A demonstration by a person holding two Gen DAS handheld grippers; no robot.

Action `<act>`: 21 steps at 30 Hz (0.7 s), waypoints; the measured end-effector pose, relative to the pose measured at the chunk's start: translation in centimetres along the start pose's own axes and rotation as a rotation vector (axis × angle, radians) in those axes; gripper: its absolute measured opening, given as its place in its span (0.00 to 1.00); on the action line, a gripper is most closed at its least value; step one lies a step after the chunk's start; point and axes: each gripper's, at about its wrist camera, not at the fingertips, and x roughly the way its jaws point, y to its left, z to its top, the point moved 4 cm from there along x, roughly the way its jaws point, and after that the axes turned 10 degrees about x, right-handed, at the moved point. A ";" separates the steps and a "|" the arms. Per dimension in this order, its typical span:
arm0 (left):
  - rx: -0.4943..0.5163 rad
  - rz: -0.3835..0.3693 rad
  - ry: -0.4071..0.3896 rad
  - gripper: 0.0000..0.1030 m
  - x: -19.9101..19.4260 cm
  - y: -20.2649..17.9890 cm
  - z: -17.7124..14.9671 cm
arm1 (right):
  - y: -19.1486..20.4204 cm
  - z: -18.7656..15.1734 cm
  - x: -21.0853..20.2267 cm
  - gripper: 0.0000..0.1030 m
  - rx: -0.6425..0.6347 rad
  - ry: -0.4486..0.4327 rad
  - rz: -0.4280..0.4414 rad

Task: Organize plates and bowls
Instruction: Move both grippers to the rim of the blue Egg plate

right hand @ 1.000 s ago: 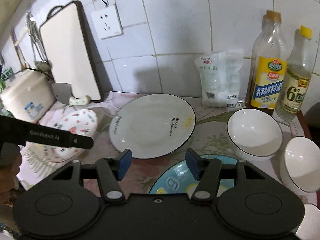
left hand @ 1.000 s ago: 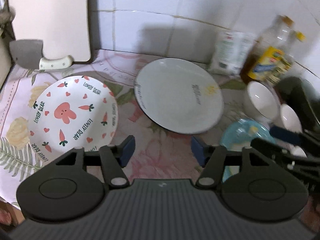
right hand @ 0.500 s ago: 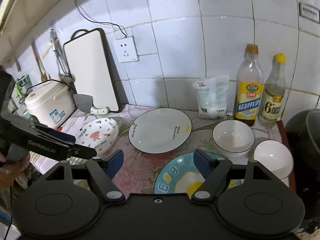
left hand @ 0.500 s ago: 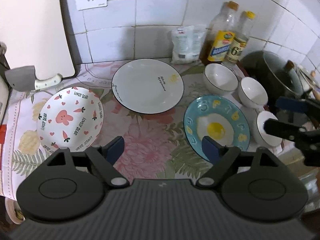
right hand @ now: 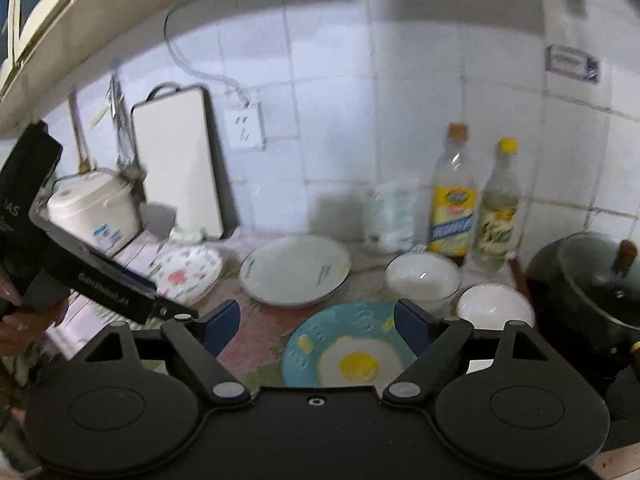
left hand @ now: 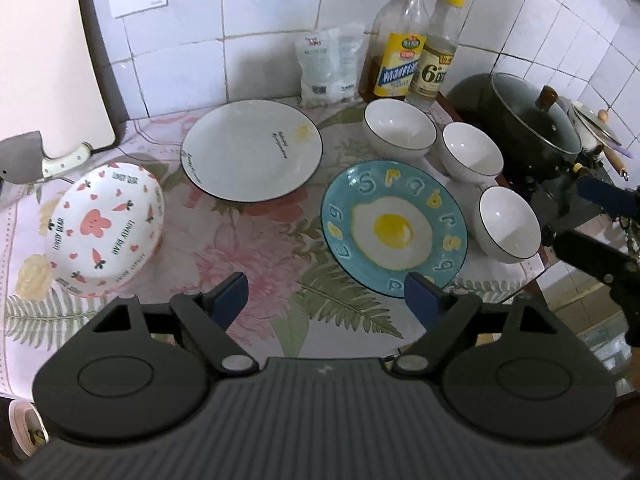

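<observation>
On the flowered counter lie a carrot-and-bunny dish, tilted, a white black-rimmed plate and a blue fried-egg plate. Three white bowls stand in a row to the right. My left gripper hovers open over the counter's front, with nothing between its fingers. In the blurred right wrist view, my right gripper hangs above the blue plate. Its jaws are opening and hold nothing. It also shows at the right edge of the left wrist view.
A black pot with a glass lid sits right of the bowls. Two bottles and a white bag line the tiled wall. A cutting board and cleaver stand at the left, beside a rice cooker.
Both grippers have drawn back and up from the counter, so all the dishes have come into view. Both pairs of jaws have spread wider.
</observation>
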 end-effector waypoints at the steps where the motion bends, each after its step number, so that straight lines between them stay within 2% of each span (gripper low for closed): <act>1: 0.002 0.001 0.005 0.83 0.4 -0.1 -0.1 | -0.2 -0.4 -0.1 0.87 -0.003 -0.014 0.001; 6: 0.002 0.009 -0.011 0.83 1.9 -0.4 -0.5 | -1.4 -2.3 0.8 0.87 0.023 0.031 -0.001; 11: -0.028 -0.020 -0.027 0.81 3.9 -0.8 -0.8 | -3.4 -4.7 2.6 0.87 0.163 0.118 0.019; 14: -0.033 0.001 -0.022 0.80 4.7 -1.2 -1.0 | -4.6 -5.8 3.8 0.87 0.310 0.201 0.045; 16: -0.045 -0.017 -0.022 0.80 5.0 -1.3 -1.3 | -5.0 -6.4 4.2 0.87 0.378 0.220 0.065; 21: -0.064 -0.020 -0.007 0.79 7.2 -1.1 -1.4 | -5.9 -8.2 6.4 0.87 0.448 0.266 0.044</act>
